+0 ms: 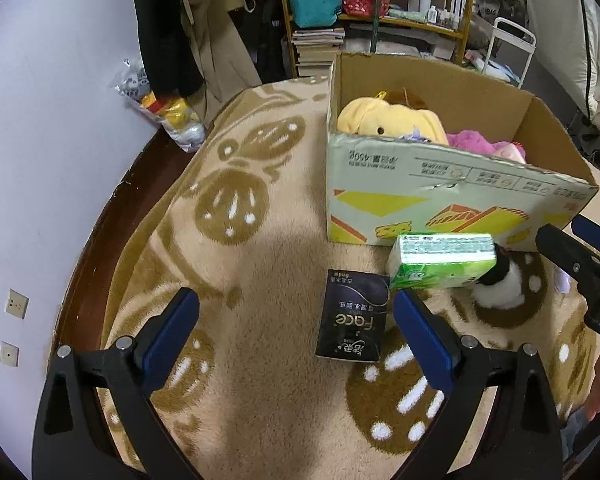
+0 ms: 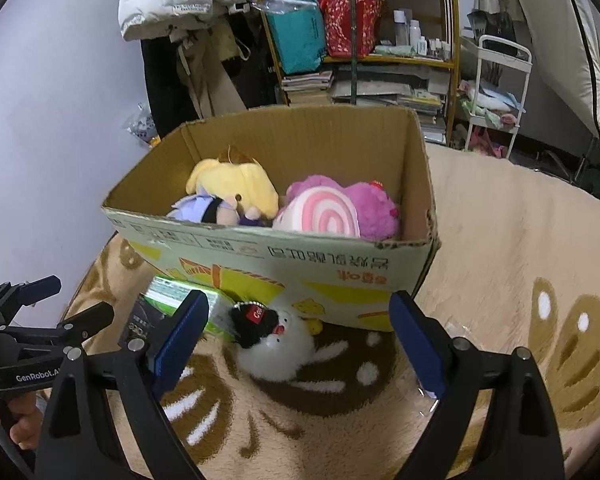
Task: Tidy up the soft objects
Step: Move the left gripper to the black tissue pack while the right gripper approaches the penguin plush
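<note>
my right claw (image 2: 296, 336) hangs wide open and empty with the white plush (image 2: 278, 354) dead ahead between its fingers against the cardboard box (image 2: 340, 280), nearer than my equally open, empty left claw (image 1: 296, 332).

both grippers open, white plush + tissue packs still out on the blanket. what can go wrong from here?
1. The white plush lies tight against the cardboard box wall and the green tissue pack; the right gripper closing on it may snag the pack or shove the box.
2. The left gripper straddles the black tissue pack, a flat thing on thick blanket; the fingers could pinch pile instead.
3. Both grippers work close together and may collide.
</note>
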`<state>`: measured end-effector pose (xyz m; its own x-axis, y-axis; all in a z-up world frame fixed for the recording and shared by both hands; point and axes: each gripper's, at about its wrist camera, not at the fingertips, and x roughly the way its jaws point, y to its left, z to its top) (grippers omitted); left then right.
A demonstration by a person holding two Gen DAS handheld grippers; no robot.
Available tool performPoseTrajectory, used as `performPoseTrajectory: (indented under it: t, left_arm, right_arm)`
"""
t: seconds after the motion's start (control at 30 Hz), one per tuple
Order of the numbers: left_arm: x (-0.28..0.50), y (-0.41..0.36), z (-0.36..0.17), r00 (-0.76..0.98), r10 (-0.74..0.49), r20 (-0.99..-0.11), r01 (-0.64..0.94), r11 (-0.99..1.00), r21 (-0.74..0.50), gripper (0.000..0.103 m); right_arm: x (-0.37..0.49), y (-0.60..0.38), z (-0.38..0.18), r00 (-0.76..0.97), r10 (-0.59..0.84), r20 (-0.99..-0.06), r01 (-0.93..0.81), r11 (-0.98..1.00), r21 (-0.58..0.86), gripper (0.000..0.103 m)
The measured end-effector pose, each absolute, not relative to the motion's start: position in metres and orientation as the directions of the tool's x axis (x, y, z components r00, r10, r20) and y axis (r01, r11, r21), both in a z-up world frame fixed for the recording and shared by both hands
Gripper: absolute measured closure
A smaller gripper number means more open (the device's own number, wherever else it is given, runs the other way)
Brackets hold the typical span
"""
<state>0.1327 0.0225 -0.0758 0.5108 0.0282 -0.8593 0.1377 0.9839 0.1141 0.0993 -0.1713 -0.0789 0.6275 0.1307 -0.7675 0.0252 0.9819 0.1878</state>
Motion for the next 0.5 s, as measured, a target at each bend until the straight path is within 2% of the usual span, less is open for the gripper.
performPoseTrajectory:
  t: [0.5]
  left_arm:
    - [0.143, 0.015, -0.105, 0.439, 0.035, -0.898, 0.16, 0.98, 0.117, 0.007]
  right_arm:
    - [0.111, -0.165, -0.11, 0.554, 0.092, -0.828, 0.025, 0.992, 0.126, 0.007]
